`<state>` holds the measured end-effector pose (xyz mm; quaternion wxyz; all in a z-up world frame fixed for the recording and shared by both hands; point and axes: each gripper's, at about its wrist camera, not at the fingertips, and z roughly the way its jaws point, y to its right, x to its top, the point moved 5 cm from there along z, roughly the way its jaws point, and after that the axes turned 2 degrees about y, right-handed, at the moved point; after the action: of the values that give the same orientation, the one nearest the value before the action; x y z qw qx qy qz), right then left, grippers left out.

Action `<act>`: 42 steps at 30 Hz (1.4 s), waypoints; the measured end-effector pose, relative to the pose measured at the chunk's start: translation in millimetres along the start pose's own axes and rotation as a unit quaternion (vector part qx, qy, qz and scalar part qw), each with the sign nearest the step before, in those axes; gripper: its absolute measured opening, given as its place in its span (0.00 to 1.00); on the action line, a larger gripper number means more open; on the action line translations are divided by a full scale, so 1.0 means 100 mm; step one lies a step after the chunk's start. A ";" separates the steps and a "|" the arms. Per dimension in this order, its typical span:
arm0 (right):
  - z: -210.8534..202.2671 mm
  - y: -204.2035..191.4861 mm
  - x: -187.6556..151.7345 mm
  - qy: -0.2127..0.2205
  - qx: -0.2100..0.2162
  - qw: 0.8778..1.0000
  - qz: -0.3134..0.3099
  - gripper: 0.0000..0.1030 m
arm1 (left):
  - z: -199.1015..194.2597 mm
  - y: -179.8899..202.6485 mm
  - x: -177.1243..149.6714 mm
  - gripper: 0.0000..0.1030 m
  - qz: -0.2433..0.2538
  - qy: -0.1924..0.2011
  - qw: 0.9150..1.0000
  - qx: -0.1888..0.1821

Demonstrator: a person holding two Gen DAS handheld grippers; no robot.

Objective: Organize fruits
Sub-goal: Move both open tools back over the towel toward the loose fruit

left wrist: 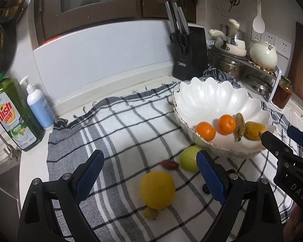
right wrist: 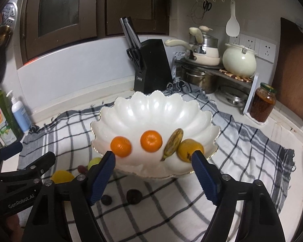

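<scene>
Fruit is sitting partly in the white bowl (right wrist: 151, 109) and partly out on the checked cloth (left wrist: 121, 125) that is covering the table. Two oranges (right wrist: 151, 140), a spotty banana (right wrist: 172, 141) and a yellow-brown fruit (right wrist: 188, 147) are lying in the near part of the bowl. Still on the cloth, near the left tongs (left wrist: 149, 177), are waiting a big yellow fruit (left wrist: 157, 189), a green apple (left wrist: 188, 158), a small red fruit (left wrist: 169, 164) and a little brown one (left wrist: 150, 212). Two dark little fruits (right wrist: 133, 196) are lying on the cloth just near the bowl. Both the left tongs and the right tongs (right wrist: 153, 175) are standing wide and holding nothing. The round yellow fruit is probably going to be next, and it could be rolling away if the tongs are bumping it on one side. The little brown fruit is touching it and could be getting pushed. Squeezing too hard could be squashing the soft fruit. The bowl rim is close too, so a knock could be tipping it.
</scene>
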<state>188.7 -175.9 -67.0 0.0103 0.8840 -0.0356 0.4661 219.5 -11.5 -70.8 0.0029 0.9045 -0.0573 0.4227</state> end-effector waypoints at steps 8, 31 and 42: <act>0.10 -0.05 -0.24 -0.022 0.011 1.000 0.002 0.66 | 0.07 -0.02 -0.17 0.91 0.001 -0.003 1.000 0.008; 0.52 -0.17 -0.72 -0.081 0.031 0.996 -0.007 0.52 | 0.50 0.02 -0.56 0.89 -0.008 -0.051 0.999 -0.006; 0.63 -0.25 -0.75 -0.090 0.043 0.995 -0.016 0.45 | 0.63 0.07 -0.61 0.80 -0.006 -0.066 0.998 -0.015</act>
<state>200.2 -150.6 -163.5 -0.0230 0.9225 -0.0019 0.3854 228.1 -15.5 -158.7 0.0149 0.9307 -0.0578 0.3610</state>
